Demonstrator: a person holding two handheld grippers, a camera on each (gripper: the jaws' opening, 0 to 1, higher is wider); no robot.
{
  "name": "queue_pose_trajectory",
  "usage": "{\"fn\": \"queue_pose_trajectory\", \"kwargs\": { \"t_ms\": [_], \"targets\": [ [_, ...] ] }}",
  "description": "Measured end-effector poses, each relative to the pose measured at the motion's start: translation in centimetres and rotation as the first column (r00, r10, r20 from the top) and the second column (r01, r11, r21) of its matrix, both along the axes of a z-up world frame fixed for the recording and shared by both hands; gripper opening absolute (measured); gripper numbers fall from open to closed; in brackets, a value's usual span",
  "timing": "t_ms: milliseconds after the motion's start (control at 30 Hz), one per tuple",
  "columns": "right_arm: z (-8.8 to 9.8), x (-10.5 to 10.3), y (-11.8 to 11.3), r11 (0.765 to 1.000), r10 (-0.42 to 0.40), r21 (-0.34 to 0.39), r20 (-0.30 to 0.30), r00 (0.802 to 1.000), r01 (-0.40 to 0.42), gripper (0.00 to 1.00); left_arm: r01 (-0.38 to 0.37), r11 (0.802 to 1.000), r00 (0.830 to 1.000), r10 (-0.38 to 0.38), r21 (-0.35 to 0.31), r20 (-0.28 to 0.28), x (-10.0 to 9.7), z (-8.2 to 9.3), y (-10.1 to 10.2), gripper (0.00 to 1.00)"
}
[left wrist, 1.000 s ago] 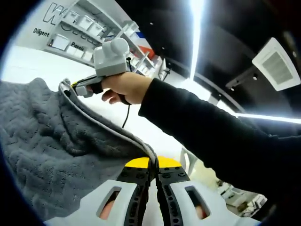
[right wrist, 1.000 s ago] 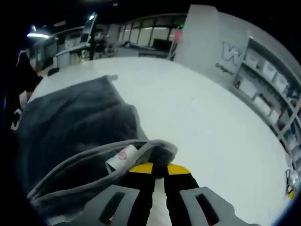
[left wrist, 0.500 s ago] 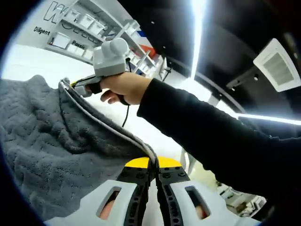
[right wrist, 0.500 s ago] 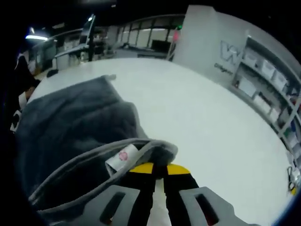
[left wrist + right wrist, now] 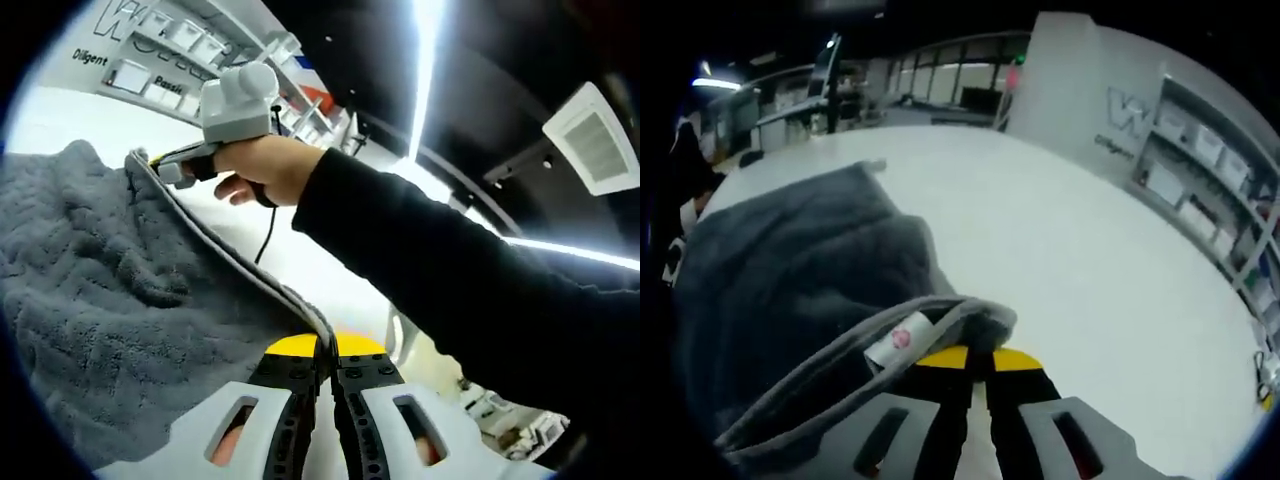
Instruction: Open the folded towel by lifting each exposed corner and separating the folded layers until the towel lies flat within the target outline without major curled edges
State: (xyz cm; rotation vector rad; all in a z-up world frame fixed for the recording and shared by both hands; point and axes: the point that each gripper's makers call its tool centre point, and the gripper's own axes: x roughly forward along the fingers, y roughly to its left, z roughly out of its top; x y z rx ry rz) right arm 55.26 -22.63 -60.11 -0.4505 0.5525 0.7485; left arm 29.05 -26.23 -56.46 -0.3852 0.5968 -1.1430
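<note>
1. Both grippers, left gripper [image 5: 331, 352] and right gripper [image 5: 978, 360], are clenched on the grey terry towel's [image 5: 95, 290] piped edge.
2. Towel hangs lifted above the white table [image 5: 1070, 270]; next, spread it flat.

A broad white matte tabletop [image 5: 1070, 260] spreads ahead of the right gripper view's fingers. Beyond it to the right stands a white wall shelf of small boxes [image 5: 1200, 160] under grey lettering. Above the left gripper view's fingers runs a bright ceiling light strip [image 5: 422, 70], with a white louvred ceiling vent [image 5: 592, 135] to its right.
</note>
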Motion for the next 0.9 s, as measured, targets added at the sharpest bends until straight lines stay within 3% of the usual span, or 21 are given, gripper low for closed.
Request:
{"fn": "queue_pose_trajectory", "kwargs": {
  "t_ms": [433,600,900],
  "targets": [
    [0.0,0.0,0.0,1.000,-0.005,0.011,-0.003,1.000,0.005,0.01,0.009,1.000,1.000,-0.009,0.010,-0.016,0.1,-0.5,-0.3,0.00],
    [0.0,1.2,-0.2,0.999,-0.032,0.007,0.026,0.999,0.031,0.01,0.003,1.000,1.000,-0.003,0.005,-0.022,1.2,-0.3,0.1,0.00],
    [0.0,1.5,-0.2,0.999,-0.038,0.031,0.019,0.999,0.037,0.01,0.001,1.000,0.999,0.000,0.006,-0.033,1.2,-0.8,0.1,0.01]
  ]
}}
